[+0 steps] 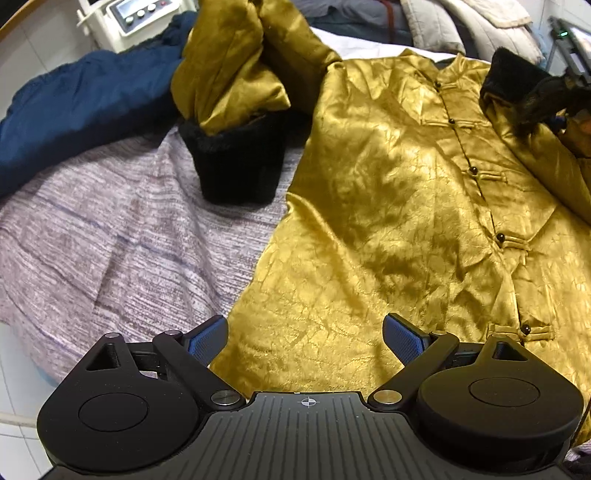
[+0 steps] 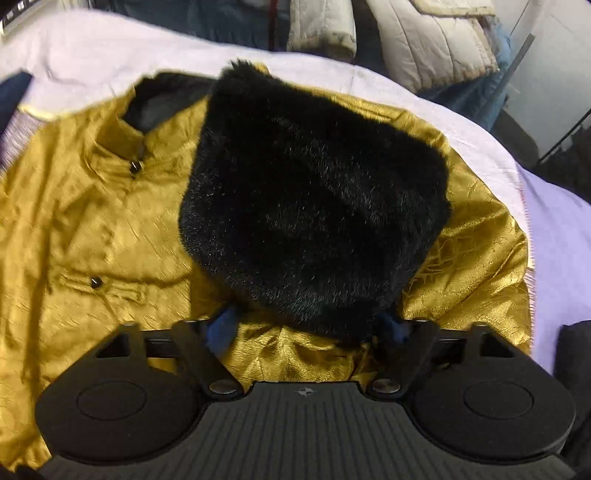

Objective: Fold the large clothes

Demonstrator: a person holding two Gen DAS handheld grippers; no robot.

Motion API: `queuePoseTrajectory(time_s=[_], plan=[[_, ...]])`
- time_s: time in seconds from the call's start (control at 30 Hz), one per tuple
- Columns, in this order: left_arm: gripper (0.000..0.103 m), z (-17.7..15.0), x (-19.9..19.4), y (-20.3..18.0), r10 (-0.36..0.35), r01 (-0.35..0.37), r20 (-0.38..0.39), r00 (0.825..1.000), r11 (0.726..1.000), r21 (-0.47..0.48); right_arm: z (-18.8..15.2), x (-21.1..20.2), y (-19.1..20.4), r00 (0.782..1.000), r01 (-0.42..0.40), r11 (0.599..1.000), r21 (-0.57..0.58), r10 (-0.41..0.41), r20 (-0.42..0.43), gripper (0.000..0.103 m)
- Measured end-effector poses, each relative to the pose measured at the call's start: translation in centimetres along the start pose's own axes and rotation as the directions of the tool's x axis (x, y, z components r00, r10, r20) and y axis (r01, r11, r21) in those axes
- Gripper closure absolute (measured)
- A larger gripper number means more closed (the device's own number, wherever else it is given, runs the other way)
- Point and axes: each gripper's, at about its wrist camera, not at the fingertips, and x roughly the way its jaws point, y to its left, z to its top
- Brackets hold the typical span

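Observation:
A gold satin jacket (image 1: pixel 388 206) with black knot buttons lies front-up on the bed. Its left sleeve (image 1: pixel 236 74) is bent back, ending in a black fur cuff (image 1: pixel 236 166). My left gripper (image 1: pixel 306 343) is open and empty over the jacket's lower hem. In the right wrist view the jacket (image 2: pixel 92 221) fills the frame, and the other sleeve's black fur cuff (image 2: pixel 314 206) hangs in front of my right gripper (image 2: pixel 310 332). Its fingers stand wide apart on either side of the cuff's base; whether they grip it is unclear. The right gripper also shows in the left wrist view (image 1: pixel 565 96).
A mauve striped bed cover (image 1: pixel 122 236) lies under the jacket. A dark blue garment (image 1: pixel 85 107) is heaped at the far left. A white machine (image 1: pixel 122 22) stands behind it. Pale padded coats (image 2: pixel 424 40) pile up at the far side. A white sheet (image 2: pixel 546 206) lies at the right.

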Motion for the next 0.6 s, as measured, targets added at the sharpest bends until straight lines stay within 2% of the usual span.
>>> queuePoseTrajectory(time_s=[0.03,0.13,0.23,0.33,0.47,0.53,0.6], plan=[[0.0,0.0,0.1,0.1,-0.002,0.002,-0.005,1.0,1.0,-0.004,-0.1,-0.6,-0.2,1.0,-0.001,1.0,-0.003,0.001,0.025,0.071],[0.0,0.3,0.3,0.1,-0.01,0.01,-0.005,1.0,1.0,-0.004,-0.5,-3.5,-1.1,0.99,-0.031,1.0,-0.002,0.031,0.137,0.083],[0.0,0.8,0.4,-0.4,-0.021,0.021,0.008,1.0,1.0,0.011,-1.0,-7.7,-3.1,0.972,-0.049,0.998,0.036,0.039,0.232,0.084],[0.0,1.3,0.5,-1.0,-0.038,0.037,0.017,0.999,0.999,0.031,-1.5,-12.1,-6.9,0.953,-0.051,0.991,0.123,0.011,0.304,0.084],[0.0,1.7,0.5,-1.7,-0.052,0.05,0.037,0.998,0.997,0.059,-2.6,-17.1,-14.4,0.924,0.035,0.964,0.263,-0.132,0.36,0.085],[0.0,1.7,0.6,-1.9,-0.054,0.052,0.044,0.998,0.997,0.063,-3.4,-19.2,-18.8,0.908,0.095,0.929,0.357,-0.228,0.352,0.085],[0.0,1.8,0.8,-1.9,-0.06,0.057,0.043,0.997,0.997,0.06,-4.6,-20.8,-23.2,0.887,0.15,0.876,0.457,-0.324,0.33,0.085]])
